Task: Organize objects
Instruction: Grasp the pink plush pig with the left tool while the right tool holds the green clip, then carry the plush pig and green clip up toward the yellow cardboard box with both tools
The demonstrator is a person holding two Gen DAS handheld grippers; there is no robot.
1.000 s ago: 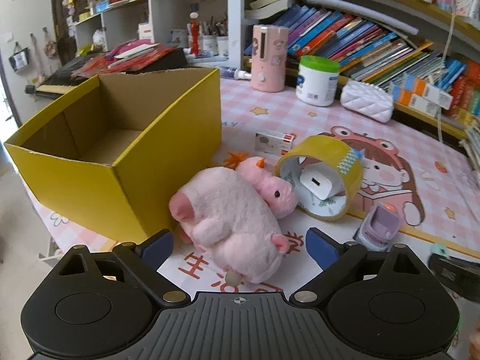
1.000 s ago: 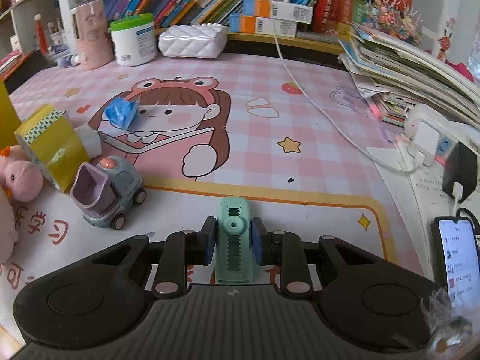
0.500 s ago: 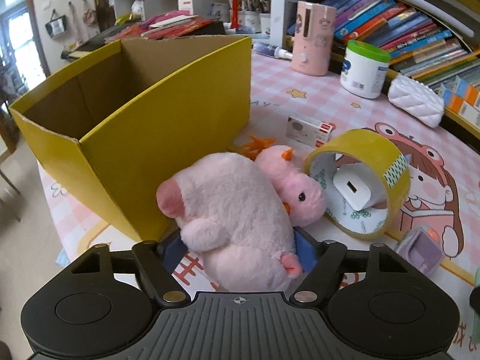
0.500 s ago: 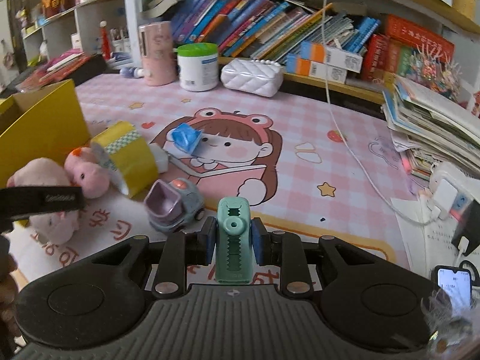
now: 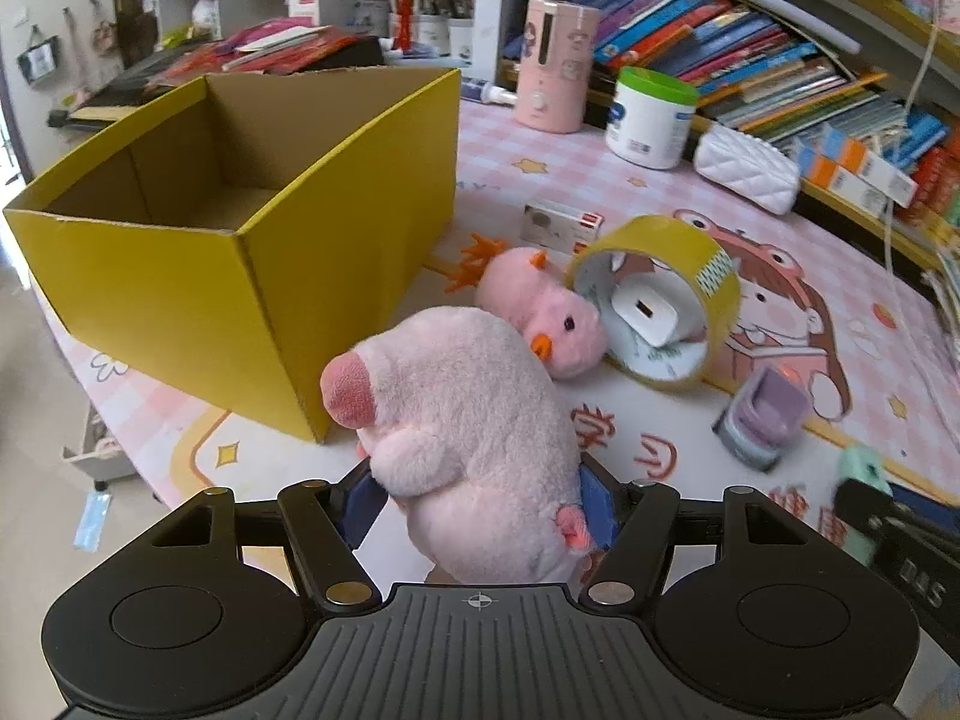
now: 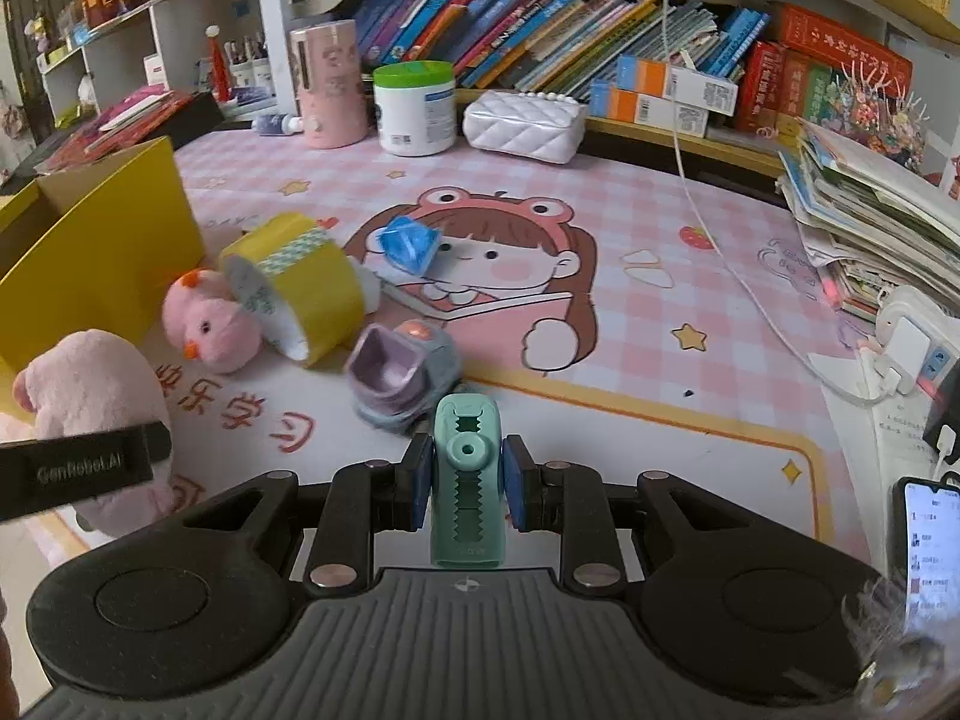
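My left gripper (image 5: 480, 501) is shut on a big pink plush pig (image 5: 468, 432) and holds it above the mat, beside the near corner of the open yellow cardboard box (image 5: 240, 222). The pig also shows at the left of the right wrist view (image 6: 90, 396). My right gripper (image 6: 467, 480) is shut on a green crocodile clip (image 6: 467, 480), raised over the mat. On the mat lie a small pink plush chick (image 5: 540, 315), a yellow tape roll (image 5: 660, 306) with a white charger (image 5: 651, 315) inside, a purple toy truck (image 6: 402, 375) and a blue wrapper (image 6: 408, 240).
A pink cylinder (image 5: 552, 72), a white tub with green lid (image 5: 651, 117) and a white quilted pouch (image 5: 750, 168) stand at the back before book shelves. A small white and red box (image 5: 561, 222) lies by the yellow box. Books, a cable and a phone (image 6: 930, 546) crowd the right edge.
My left gripper closed on the pink pig and lifted it off the mat. My right gripper rose and pulled back with the green clip in it.
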